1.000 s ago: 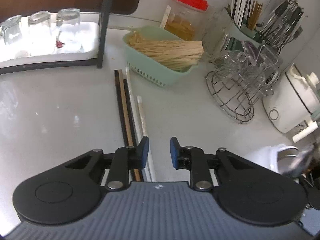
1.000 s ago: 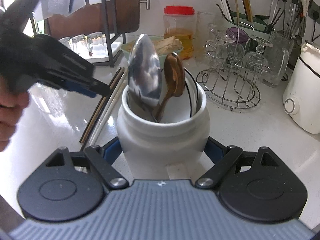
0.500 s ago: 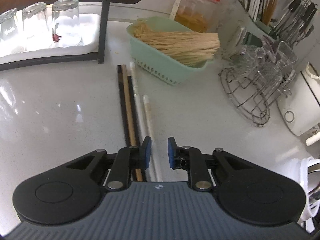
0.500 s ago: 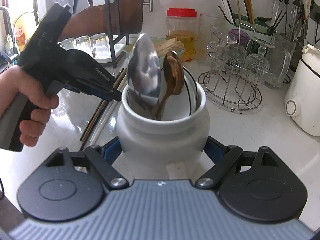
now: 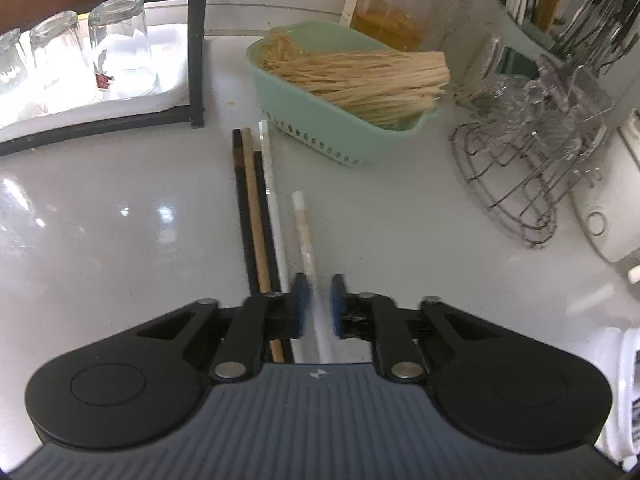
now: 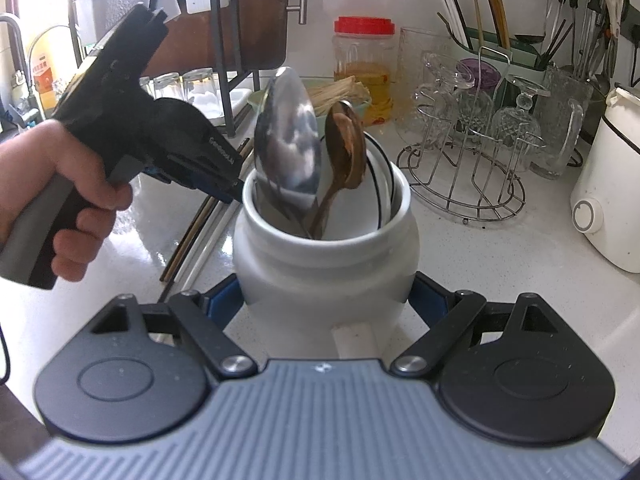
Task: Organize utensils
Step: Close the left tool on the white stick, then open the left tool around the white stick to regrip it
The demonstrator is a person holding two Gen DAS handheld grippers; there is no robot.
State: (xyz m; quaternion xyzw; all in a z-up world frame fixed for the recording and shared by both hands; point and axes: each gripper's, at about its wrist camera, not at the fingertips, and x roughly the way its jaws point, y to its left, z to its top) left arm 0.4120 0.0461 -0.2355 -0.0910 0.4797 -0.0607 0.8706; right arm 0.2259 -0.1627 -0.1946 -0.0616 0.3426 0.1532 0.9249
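**A:** What's your right gripper doing down there?

**B:** I'm bracing the white ceramic utensil crock with it, fingers spread wide and pressed against both sides of its belly, so it isn't sliding on the countertop while I'm loading it. A steel ladle, a wooden spoon and a white black-rimmed spoon are already standing inside.

**A:** And the left?

**B:** My left gripper is hanging low over the chopsticks, which are lying side by side on the counter just left of the crock. Its fingers are a narrow gap apart, straddling the speckled white chopstick, which is lying a little apart from the rest. They're not clamping on anything yet.

**A:** How's the left hand sitting?

**B:** It's wrapping the handle, pitching the tool nose-down toward the counter, its tip just beside the crock's rim. I'm judging the pinch comes next.
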